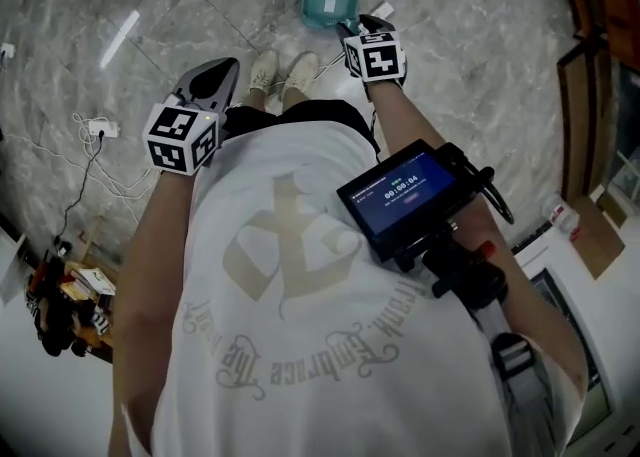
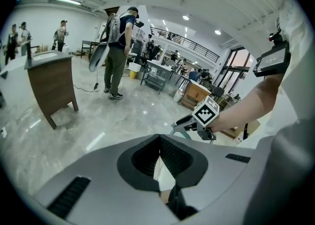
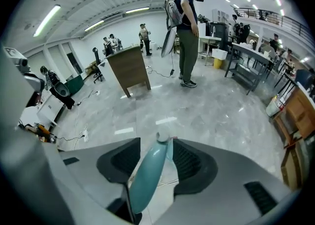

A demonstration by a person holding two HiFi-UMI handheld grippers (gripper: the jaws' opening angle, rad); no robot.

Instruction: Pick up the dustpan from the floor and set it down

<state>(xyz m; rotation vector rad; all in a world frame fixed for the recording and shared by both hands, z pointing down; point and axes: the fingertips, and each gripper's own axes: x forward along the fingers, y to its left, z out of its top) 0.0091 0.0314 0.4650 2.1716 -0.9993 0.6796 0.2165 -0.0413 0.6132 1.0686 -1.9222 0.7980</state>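
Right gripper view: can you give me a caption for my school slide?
A teal dustpan handle sits between the open jaws of the right gripper, above the marble floor.

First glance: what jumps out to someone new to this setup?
The teal dustpan on the grey marble floor, just ahead of the person's shoes, draws the eye first; the right gripper reaches down to it, jaws apart, its teal handle between them. Next comes the lit blue screen mounted at the person's chest, mid-frame in the head view. The left gripper hangs empty at the left, jaws together.
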